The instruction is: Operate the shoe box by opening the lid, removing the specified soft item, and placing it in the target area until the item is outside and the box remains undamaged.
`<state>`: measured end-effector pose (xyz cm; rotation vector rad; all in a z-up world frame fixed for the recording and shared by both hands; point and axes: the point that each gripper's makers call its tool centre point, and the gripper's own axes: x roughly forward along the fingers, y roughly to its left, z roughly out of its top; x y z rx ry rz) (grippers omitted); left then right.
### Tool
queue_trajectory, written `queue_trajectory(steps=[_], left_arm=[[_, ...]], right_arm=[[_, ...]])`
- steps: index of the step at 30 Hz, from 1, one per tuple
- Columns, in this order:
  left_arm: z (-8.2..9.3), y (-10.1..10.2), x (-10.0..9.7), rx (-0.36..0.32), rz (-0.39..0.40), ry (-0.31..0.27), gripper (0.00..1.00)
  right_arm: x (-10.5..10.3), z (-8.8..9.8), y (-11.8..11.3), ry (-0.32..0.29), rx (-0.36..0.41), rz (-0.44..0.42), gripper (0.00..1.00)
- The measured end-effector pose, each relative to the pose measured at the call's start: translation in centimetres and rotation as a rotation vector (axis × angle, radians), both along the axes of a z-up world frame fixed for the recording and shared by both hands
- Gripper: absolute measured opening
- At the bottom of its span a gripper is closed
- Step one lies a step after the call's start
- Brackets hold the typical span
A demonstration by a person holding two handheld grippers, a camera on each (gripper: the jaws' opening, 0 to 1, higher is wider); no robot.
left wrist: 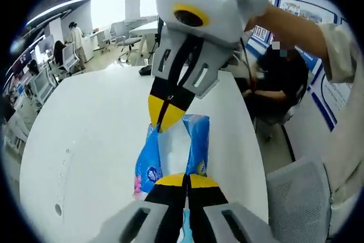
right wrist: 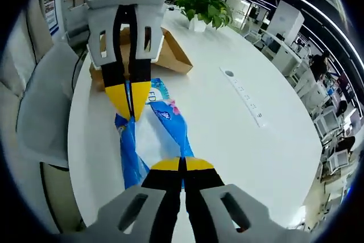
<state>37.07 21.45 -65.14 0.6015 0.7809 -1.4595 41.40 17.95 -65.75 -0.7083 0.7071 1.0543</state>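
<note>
A soft blue and white plastic pack (left wrist: 197, 147) hangs stretched between both grippers above the white table (left wrist: 96, 140). In the left gripper view, my left gripper (left wrist: 186, 176) is shut on its near end, while the right gripper (left wrist: 165, 122) comes down from above, shut on the far end. In the right gripper view, my right gripper (right wrist: 182, 161) pinches the near edge of the pack (right wrist: 169, 122), and the left gripper (right wrist: 132, 115) clamps the far edge. Behind it, a brown cardboard shoe box (right wrist: 173, 56) lies on the table, partly hidden by the left gripper.
A potted green plant (right wrist: 202, 5) stands at the table's far end, and a white power strip (right wrist: 248, 103) lies along the middle. Grey chairs (left wrist: 301, 197) line the table edge. A seated person (left wrist: 281, 78) is beside the table, with office desks behind.
</note>
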Motion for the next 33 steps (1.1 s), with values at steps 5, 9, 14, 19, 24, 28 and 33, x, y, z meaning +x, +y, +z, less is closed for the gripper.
queue_trajectory(steps=[5, 9, 14, 19, 24, 28, 33], left_arm=[[-0.7, -1.3, 0.3, -0.002, -0.015, 0.02, 0.0], [-1.1, -2.3, 0.4, -0.011, -0.022, 0.03, 0.0], [-1.8, -3.5, 0.3, -0.019, -0.033, 0.051, 0.0], [-2.9, -4.6, 0.5, -0.012, -0.044, 0.066, 0.0], [-4.1, -5.7, 0.7, -0.013, -0.042, 0.094, 0.0], [-5.1, -5.7, 0.6, -0.001, -0.04, 0.108, 0.0], [-6.4, -5.5, 0.9, 0.007, -0.019, 0.132, 0.0]], right_arm=[[0.6, -0.5, -0.9, 0.004, -0.012, -0.003, 0.0], [0.8, -0.7, -1.7, 0.002, -0.021, -0.005, 0.0], [1.0, -1.4, -3.0, 0.005, -0.039, -0.015, 0.0], [1.1, -2.3, -3.9, 0.011, -0.054, -0.022, 0.0], [1.2, -3.7, -4.9, 0.014, -0.076, -0.031, 0.0], [1.4, -5.1, -5.2, 0.023, -0.087, -0.03, 0.0], [1.5, -6.4, -5.1, 0.034, -0.105, -0.016, 0.0]])
